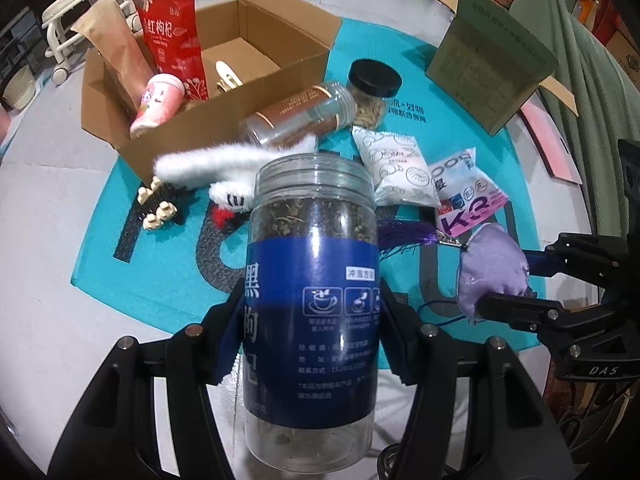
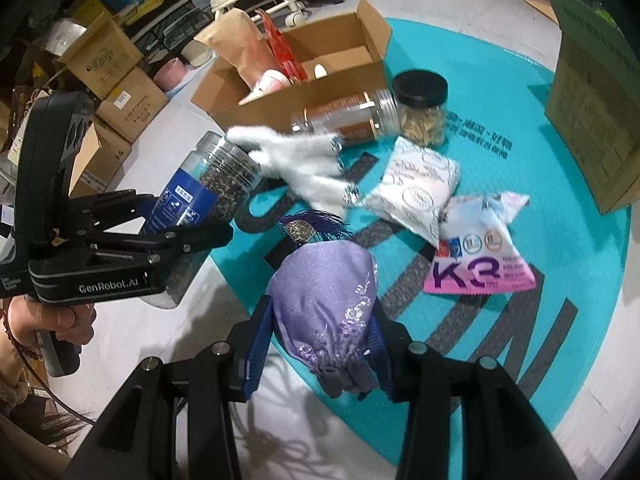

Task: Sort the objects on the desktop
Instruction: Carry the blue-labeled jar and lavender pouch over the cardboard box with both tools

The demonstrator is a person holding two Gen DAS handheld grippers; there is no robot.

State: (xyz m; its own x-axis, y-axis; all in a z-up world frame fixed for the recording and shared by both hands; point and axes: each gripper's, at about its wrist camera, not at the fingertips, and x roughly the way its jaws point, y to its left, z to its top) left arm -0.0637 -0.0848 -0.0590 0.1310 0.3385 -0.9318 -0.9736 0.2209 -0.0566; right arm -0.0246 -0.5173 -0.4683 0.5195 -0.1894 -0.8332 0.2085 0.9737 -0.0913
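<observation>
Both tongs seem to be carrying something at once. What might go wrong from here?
1. The blue-label jar has no lid and is tilted in the left tongs; its dried contents could spill.
2. The purple pouch is soft, and the right tongs pinch only its gathered end, so it might slip out.
3. The pouch's purple tassel dangles and could snag the white fluffy toy below.

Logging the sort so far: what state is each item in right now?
Blue-label jar: lidless, clamped in left gripper.
Purple pouch: clamped in right gripper.
Brown-label jar: lying on its side, lidless.
Black-lid jar: upright, lid on.
Cardboard box: open, partly filled.
Pink cup: tilted inside box.
Snack packets: sealed, flat on mat.
</observation>
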